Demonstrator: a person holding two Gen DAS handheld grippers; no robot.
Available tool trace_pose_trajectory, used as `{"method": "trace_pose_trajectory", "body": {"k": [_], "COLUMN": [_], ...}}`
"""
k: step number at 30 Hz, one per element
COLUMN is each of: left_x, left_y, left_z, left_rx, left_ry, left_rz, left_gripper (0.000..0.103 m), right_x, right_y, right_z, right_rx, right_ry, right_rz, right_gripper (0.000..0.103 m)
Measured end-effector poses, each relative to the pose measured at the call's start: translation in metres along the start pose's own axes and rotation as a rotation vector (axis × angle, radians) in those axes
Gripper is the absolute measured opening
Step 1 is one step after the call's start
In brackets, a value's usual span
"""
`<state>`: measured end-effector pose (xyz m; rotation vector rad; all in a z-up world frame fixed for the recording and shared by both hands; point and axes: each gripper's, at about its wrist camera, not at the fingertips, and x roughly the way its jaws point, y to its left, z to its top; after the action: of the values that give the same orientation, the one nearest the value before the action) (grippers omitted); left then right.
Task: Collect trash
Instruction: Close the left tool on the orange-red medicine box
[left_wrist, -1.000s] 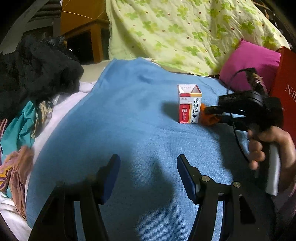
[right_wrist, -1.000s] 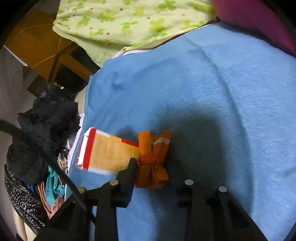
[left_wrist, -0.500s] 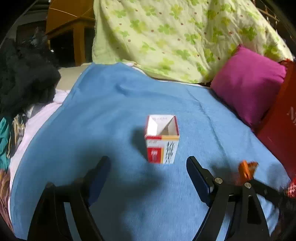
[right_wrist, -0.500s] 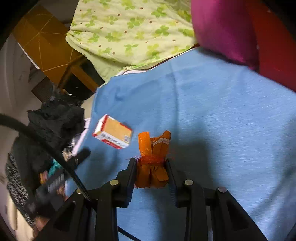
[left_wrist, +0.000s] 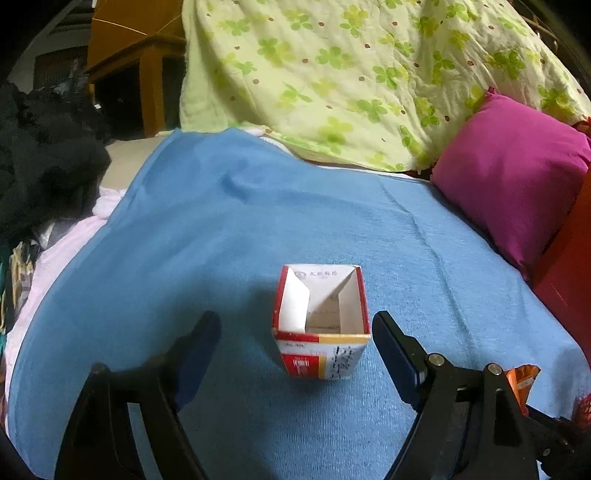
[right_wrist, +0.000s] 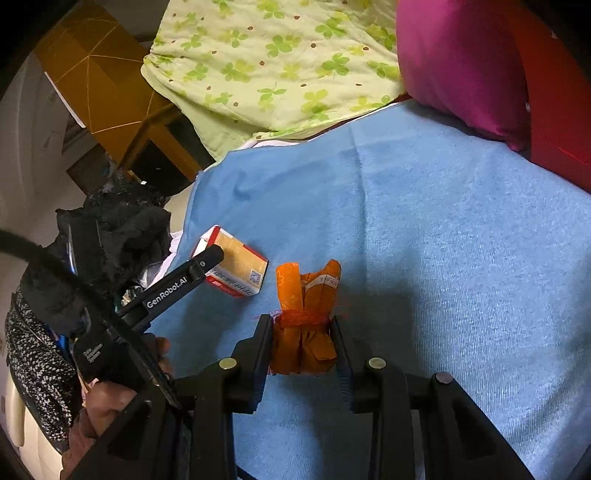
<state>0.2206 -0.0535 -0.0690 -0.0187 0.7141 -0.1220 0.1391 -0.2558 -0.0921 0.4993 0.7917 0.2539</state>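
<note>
Left wrist view: the left gripper (left_wrist: 295, 350) is spread wide, its 2 blue-padded fingers (left_wrist: 393, 356) flanking but not touching a small red, white and yellow carton (left_wrist: 320, 332). The carton stands upright on the blue blanket (left_wrist: 258, 229), its top flaps open and its interior showing white. Behind the blanket lie a green clover-print quilt (left_wrist: 351, 74) and a magenta pillow (left_wrist: 513, 177); a dark heap of clothing (left_wrist: 40, 158) sits at far left.

Right wrist view: the right gripper (right_wrist: 303, 347) is clamped on an orange wrapper bundle (right_wrist: 306, 314), tied at its waist with red thread; both fingers press its lower half, and the bundle is held just above the blanket (right_wrist: 443, 240). The carton (right_wrist: 236, 271) appears beyond and to the left of the bundle, with 1 finger of the left gripper (right_wrist: 184, 280) against its near side. The person's left hand (right_wrist: 110, 398) grips that tool's handle at lower left.
</note>
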Motion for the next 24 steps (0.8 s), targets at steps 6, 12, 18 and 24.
{"method": "trace_pose_trajectory", "body": {"k": [6,12,18,24], "left_x": [0.008,-0.025,-0.092,-0.159], "left_y": [-0.006,-0.016,-0.031,-0.039], "left_z": [0.002,-0.002,-0.006,-0.012], "left_rx": [0.034,0.086,0.157,0.194], "left_ry": [-0.003,-0.058,-0.124,-0.158], "left_rz": [-0.04,0.001,0.065,0.105], "left_gripper": [0.05,0.05,0.05,0.05], "right_x": [0.005,-0.015,-0.045,-0.096], "right_y": [0.007,0.007,0.018,0.03], "right_z": [-0.002,-0.003,-0.009,-0.029], "right_rx": [-0.05,-0.058,-0.109,-0.112], "right_ry": [-0.007,-0.088,-0.172,-0.227], "right_rz": [-0.038,-0.044,-0.059,-0.03], "right_gripper": [0.034,0.034,0.034,0.034]}}
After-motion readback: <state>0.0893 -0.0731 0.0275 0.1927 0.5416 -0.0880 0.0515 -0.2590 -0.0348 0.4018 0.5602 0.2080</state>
